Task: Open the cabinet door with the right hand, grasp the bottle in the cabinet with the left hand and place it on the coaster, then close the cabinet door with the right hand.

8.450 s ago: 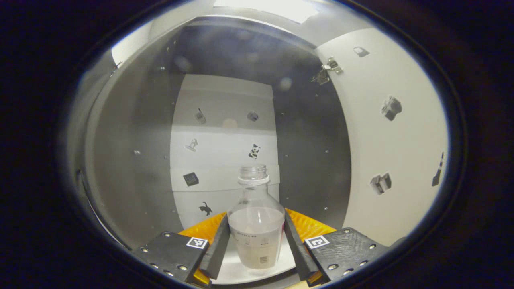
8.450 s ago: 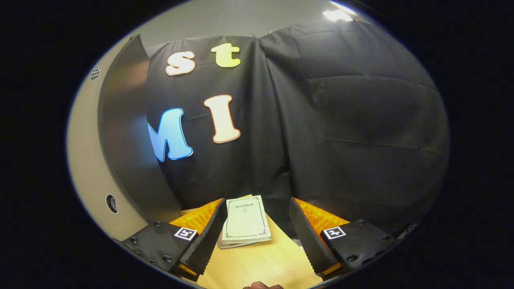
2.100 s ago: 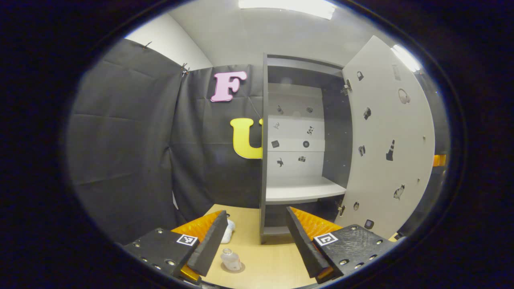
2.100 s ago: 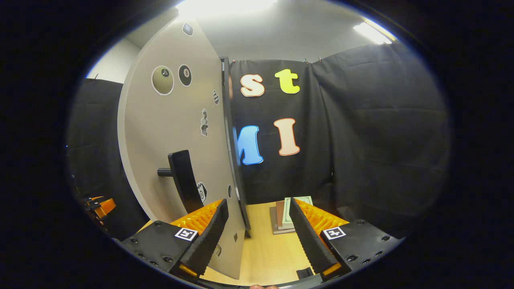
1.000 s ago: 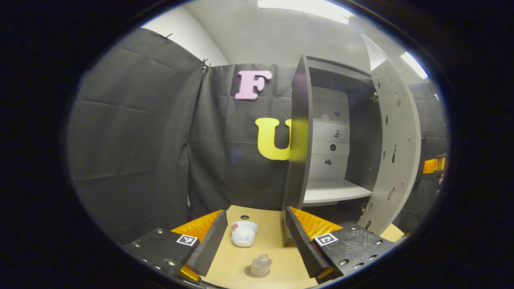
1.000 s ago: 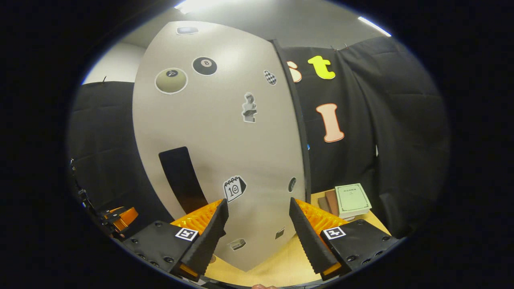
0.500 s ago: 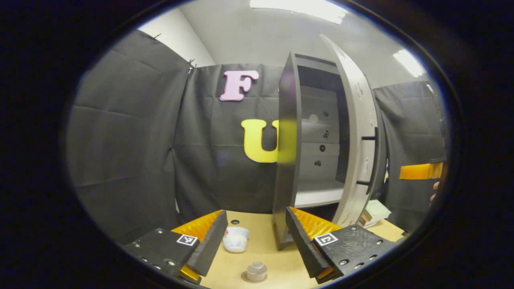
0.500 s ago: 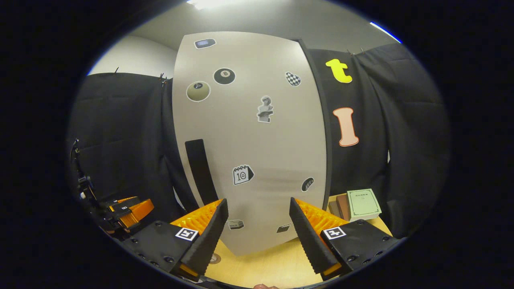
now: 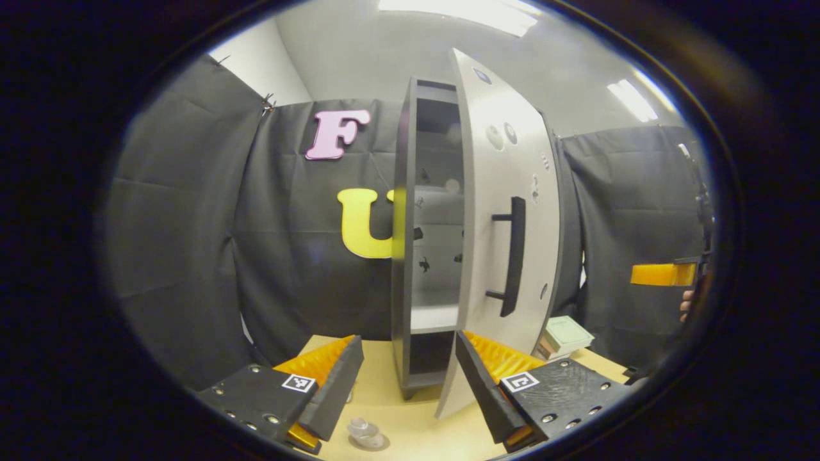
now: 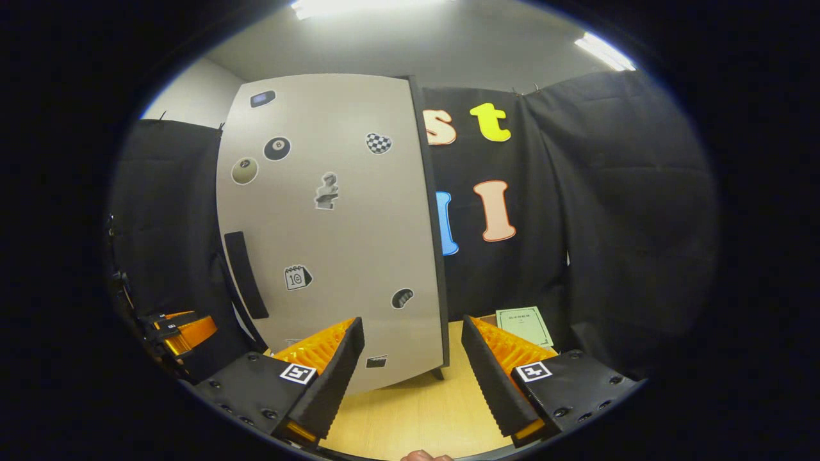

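The small clear bottle (image 9: 362, 431) stands on a round coaster (image 9: 379, 442) on the wooden table, low in the left gripper view, just below and between my left gripper's fingers. My left gripper (image 9: 405, 384) is open and holds nothing. The dark cabinet (image 9: 402, 256) has its pale door (image 9: 496, 192) ajar by a narrow gap, with the black handle (image 9: 513, 256) facing out. In the right gripper view the door (image 10: 346, 230) and its handle (image 10: 245, 275) stand ahead to the left. My right gripper (image 10: 410, 378) is open, a short way off the door.
A stack of books (image 10: 524, 325) lies on the table (image 10: 416, 410) right of the cabinet, also the books (image 9: 564, 336) in the left gripper view. The white shelf (image 9: 434, 317) shows through the gap. The other gripper (image 10: 182, 331) hangs at far left; a hand (image 9: 687, 306) at far right.
The cabinet door has swung from wide open to nearly shut. My right gripper has drawn back from the door's face. The bottle stays on the coaster.
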